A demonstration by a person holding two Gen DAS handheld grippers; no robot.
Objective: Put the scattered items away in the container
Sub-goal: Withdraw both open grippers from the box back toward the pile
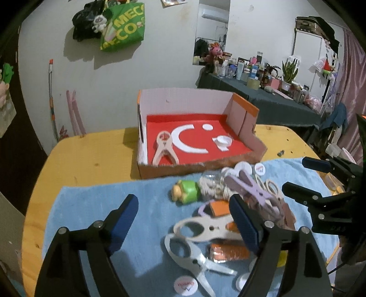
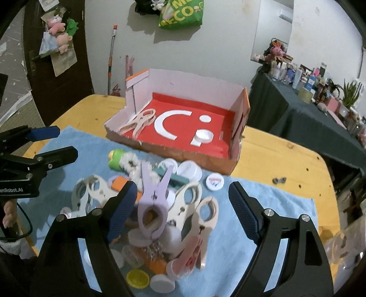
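Both grippers, left [image 1: 184,225] and right [image 2: 183,211], spread wide, gripping nothing. Plastic clips [image 2: 155,205], round caps heaped on near blue towel [image 1: 96,205]. Cardboard box [image 1: 256,150] beyond, red-lined, holding beige clip [image 1: 164,147], white cap [image 1: 223,140].

This is a lived-in room of a home, not a lab or workshop. A green shopping bag [image 1: 123,25] and a black bag hang on the white wall [image 1: 160,57] with a small plush toy [image 1: 99,21]; more soft toys [image 2: 58,32] are pinned by a dark door [image 2: 57,68]. A side table under a dark cloth [image 1: 263,100] is crowded with bottles, jars, a pink stuffed rabbit [image 1: 216,51] and a potted plant [image 1: 289,70]. An air conditioner [image 1: 215,15] sits high on the wall, pink curtains [image 1: 352,91] hang at the edge, and a broom handle [image 2: 111,57] leans in the corner. The work surface is a yellow wooden table [image 2: 274,155] covered by a blue towel [image 1: 103,205].
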